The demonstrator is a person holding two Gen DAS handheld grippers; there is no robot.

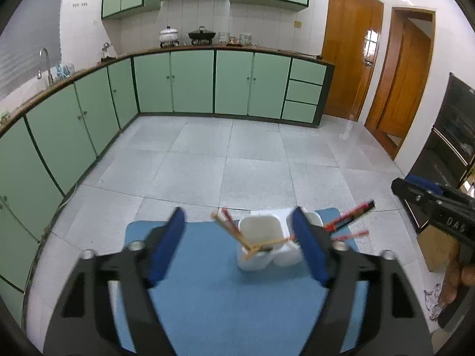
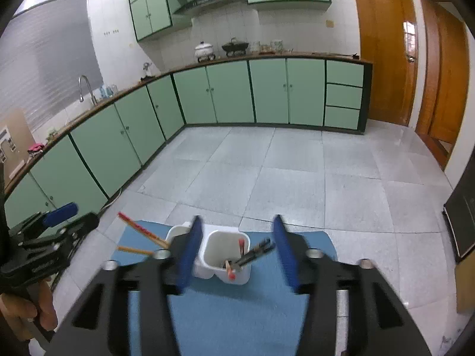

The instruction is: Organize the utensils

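- Facing a white two-cup holder (image 1: 267,249) that stands at the far edge of a blue mat (image 1: 225,305) on the desk.
- Left hand-held gripper (image 1: 240,246): jaws spread wide, nothing pinched between them; blue pads (image 1: 166,246) stand apart on either side of the holder's near cup.
- Left cup (image 1: 258,234): tan chopsticks (image 1: 234,235) lean out toward the mat's far left corner; red-tipped ones among them.
- Right cup (image 2: 225,255): dark chopsticks (image 2: 255,253) and a red-tipped pair (image 2: 241,247) stand tilted inside, seen from the right wrist.
- Right hand-held gripper (image 2: 237,252): jaws also parted, nothing gripped, the right cup sitting in the gap beyond the pads without touching them.
- Far right of the left wrist view: the other gripper's black body, and a person's hand (image 1: 454,279) on its handle.
- No earlier frame to compare.
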